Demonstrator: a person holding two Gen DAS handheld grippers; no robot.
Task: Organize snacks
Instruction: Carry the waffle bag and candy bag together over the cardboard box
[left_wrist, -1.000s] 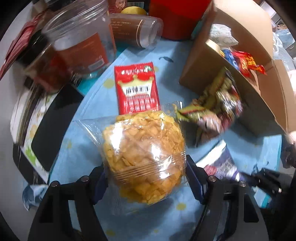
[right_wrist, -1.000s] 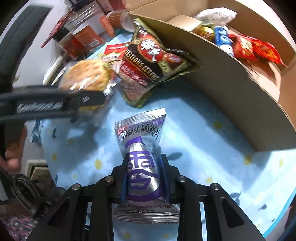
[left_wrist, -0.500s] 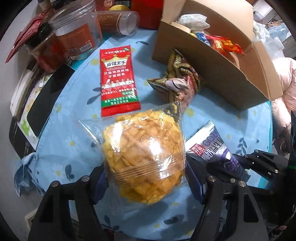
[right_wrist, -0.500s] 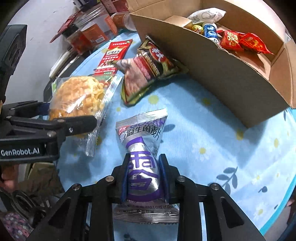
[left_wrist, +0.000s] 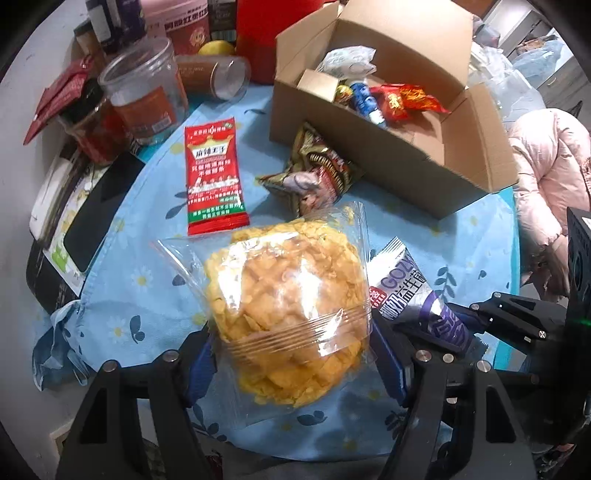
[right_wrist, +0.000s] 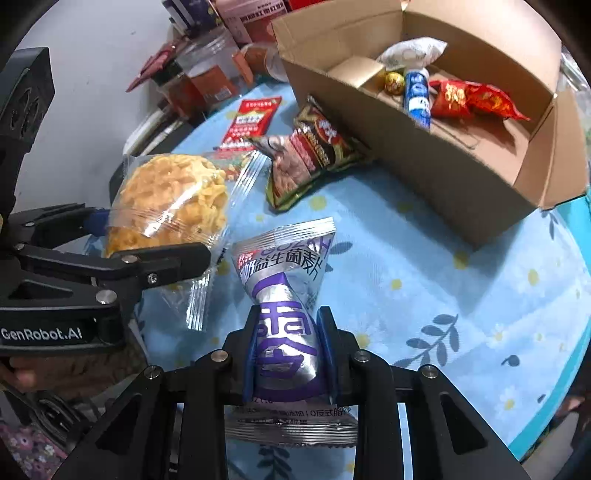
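My left gripper (left_wrist: 291, 354) is shut on a clear bag of yellow crisps (left_wrist: 288, 295), held above the blue flowered tablecloth (left_wrist: 129, 295); it also shows in the right wrist view (right_wrist: 166, 206). My right gripper (right_wrist: 290, 350) is shut on a silver-and-purple snack packet (right_wrist: 288, 288), also seen in the left wrist view (left_wrist: 417, 295). An open cardboard box (left_wrist: 443, 177) holds several snacks. A red packet (left_wrist: 214, 177) and a dark green-brown packet (left_wrist: 317, 173) lie on the cloth in front of the box.
Clear plastic jars (left_wrist: 144, 92), a red tin and bottles crowd the back left. A black-and-white flat item (left_wrist: 88, 206) lies at the left table edge. A pink jacket (left_wrist: 546, 184) is at the right beyond the table.
Both grippers have lifted and pulled back from the box with their packets held. More of the table and the box's inside shows now.
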